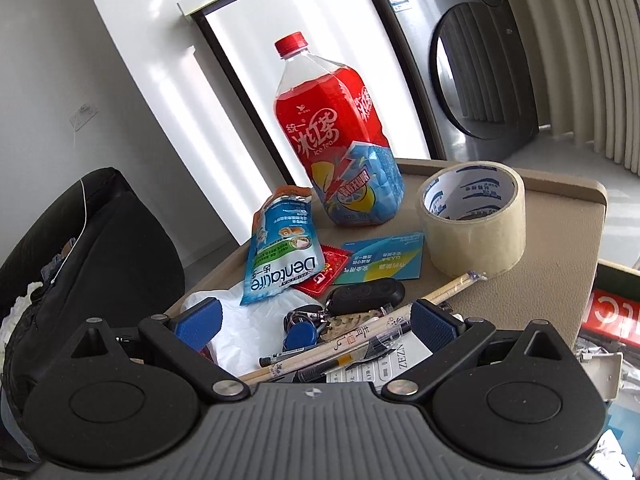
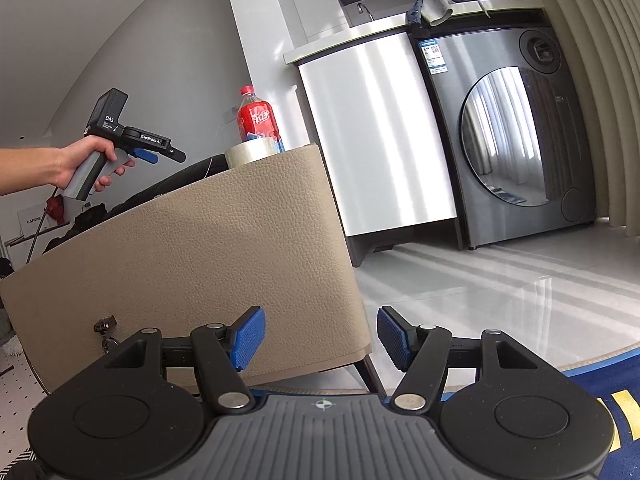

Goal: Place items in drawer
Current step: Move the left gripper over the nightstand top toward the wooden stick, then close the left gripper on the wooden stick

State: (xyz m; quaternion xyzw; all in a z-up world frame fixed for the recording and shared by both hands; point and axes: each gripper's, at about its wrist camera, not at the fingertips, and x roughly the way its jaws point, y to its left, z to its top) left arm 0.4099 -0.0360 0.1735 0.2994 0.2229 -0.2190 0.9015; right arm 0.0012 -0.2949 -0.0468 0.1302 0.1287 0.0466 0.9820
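A red-capped iced tea bottle stands upright at the back of the beige leather-look cabinet top. Just right of it sits a roll of clear packing tape, lying flat on its side face. A blue Dentalife pouch leans against the bottle's foot, beside a blue card and a red sachet. Nearer lie a black key fob with keys, wrapped chopsticks and a pen, partly over a white tissue.
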